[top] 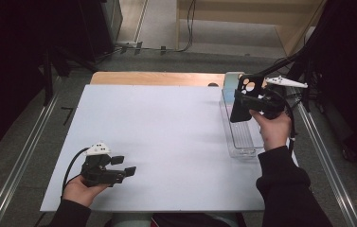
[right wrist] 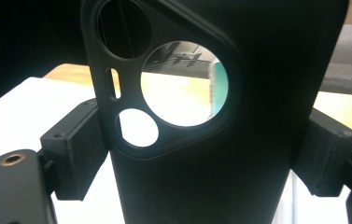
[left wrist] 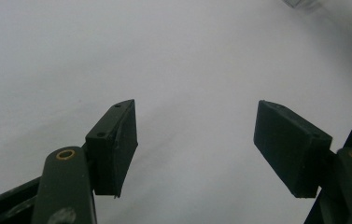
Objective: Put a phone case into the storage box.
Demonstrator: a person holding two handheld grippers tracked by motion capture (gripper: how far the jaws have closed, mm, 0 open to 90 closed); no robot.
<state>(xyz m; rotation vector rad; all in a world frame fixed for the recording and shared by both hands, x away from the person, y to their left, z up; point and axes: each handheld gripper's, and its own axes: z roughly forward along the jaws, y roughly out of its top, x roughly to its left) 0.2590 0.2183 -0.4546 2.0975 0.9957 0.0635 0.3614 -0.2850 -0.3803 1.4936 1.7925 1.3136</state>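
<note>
- Right claw [top: 245,105] grips a black plastic phone case with round camera cut-outs [top: 242,99], held upright above the clear plastic tray [top: 242,142] at the white counter [top: 166,137] edge; pick-up looks done
- Left claw [top: 124,166] rests wide and empty low over the counter; placing the case seems left

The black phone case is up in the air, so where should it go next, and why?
Probably across to the open white table. The right gripper grips the phone case upright above the clear tray, and the left gripper rests there, jaws open and empty.
</note>
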